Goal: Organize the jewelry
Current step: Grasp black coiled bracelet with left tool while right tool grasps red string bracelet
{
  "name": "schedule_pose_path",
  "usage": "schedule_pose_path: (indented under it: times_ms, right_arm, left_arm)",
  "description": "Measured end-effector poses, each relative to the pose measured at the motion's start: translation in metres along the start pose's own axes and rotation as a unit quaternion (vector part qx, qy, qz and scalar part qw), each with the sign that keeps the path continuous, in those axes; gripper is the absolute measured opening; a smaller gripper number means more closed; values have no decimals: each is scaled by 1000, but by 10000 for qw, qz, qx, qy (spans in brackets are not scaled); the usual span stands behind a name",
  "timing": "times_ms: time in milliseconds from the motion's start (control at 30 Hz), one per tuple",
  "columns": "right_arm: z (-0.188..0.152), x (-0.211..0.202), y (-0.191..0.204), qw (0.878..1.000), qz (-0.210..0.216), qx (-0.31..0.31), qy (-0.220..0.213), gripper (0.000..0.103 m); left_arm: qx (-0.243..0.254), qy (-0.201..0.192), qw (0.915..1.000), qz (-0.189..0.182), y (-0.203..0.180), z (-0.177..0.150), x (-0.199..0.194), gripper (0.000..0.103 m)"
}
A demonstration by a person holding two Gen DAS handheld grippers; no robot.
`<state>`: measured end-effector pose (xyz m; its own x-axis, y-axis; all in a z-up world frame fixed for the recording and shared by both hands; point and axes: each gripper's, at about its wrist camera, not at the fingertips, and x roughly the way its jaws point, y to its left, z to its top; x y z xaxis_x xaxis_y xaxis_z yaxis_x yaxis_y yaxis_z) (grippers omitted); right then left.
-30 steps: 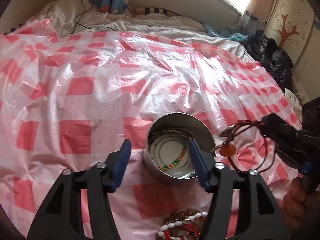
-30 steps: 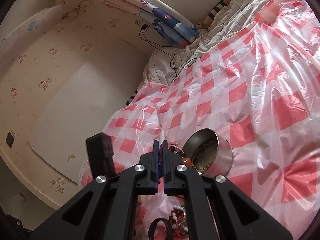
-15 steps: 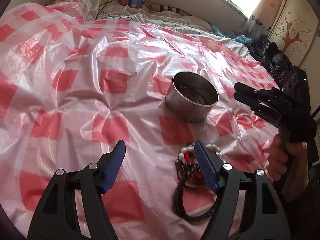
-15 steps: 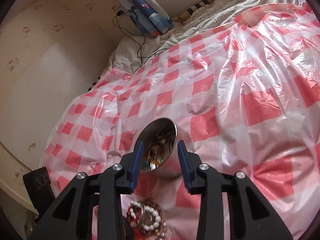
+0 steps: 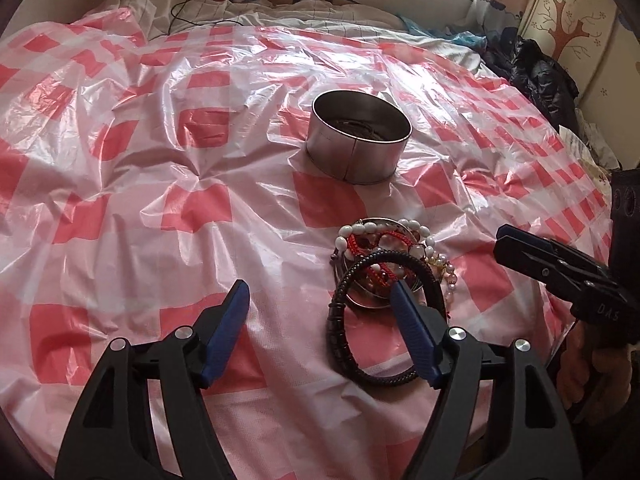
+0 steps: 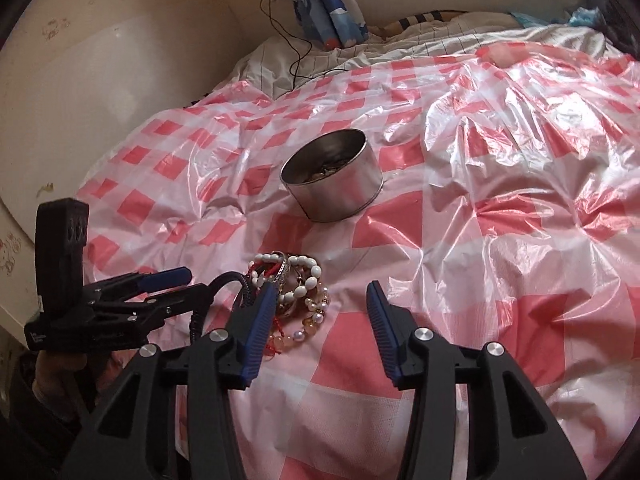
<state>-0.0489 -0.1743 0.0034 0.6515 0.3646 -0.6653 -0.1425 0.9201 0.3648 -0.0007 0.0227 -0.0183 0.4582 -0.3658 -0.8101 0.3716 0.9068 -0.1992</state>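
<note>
A round metal tin (image 5: 360, 148) with jewelry in it stands on the pink checked plastic sheet (image 5: 160, 184). Nearer lies a pile of bracelets (image 5: 384, 248): white beads, red cord and a black braided bracelet (image 5: 340, 320). My left gripper (image 5: 319, 286) is open just short of the pile, its right finger over the black bracelet and nothing pinched. In the right wrist view the tin (image 6: 336, 188) sits beyond the pile (image 6: 296, 284). My right gripper (image 6: 321, 286) hovers beside the pile, jaws opening and empty. The left gripper (image 6: 192, 282) shows at the left there.
The sheet covers a bed and is crumpled into ridges. A white quilt (image 5: 168, 4), a black cable (image 6: 296, 60) and a blue patterned cloth (image 6: 328, 16) lie at the far end. Dark clothes (image 5: 536, 76) are heaped at the far right, and a person's hand (image 5: 580, 364) holds the right gripper.
Both grippers have drawn back from the tin to the bracelet pile. The right gripper, shut on a red cord piece a second ago, has opened and is empty.
</note>
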Motion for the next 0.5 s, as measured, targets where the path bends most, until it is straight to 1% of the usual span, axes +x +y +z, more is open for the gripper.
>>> schedule_pose_path:
  times_ms: [133,167,200,233,267,300,333,367,500]
  right_arm:
    - [-5,4,2,10000,-64,-22,30,50]
    - [-5,4,3,9999,-109,-61,32,50]
    - [-6,4,4,9998,-170,-133,25,51]
    - [-6,5,7,9995,-229,-219,14,51]
    - [-6,6,10,9991,-273,-311,9,51]
    - [-8,7,15,9984,-328,-457,15,51]
    - [-9,9,19,9975,-371,-598,23,51]
    - [-10,11,24,9965,-392,-735,41,51]
    - [-13,18,39,9933,-263,-1126,85,51]
  left_arm:
    - [145,33,9999,-54,-7,0,6,69]
    - [169,38,9998,-39,-7,0,7,61]
    - [169,97,9998,-6,-7,0,9,46]
    - [161,167,9997,38,-6,0,11,38]
    - [125,237,9996,100,-4,0,13,25]
    - [61,249,9996,70,0,0,13,17]
    - [-17,236,9997,28,3,1,12,12]
    - [-114,199,9997,42,8,2,11,9]
    - [-566,-12,9983,166,29,5,3,9]
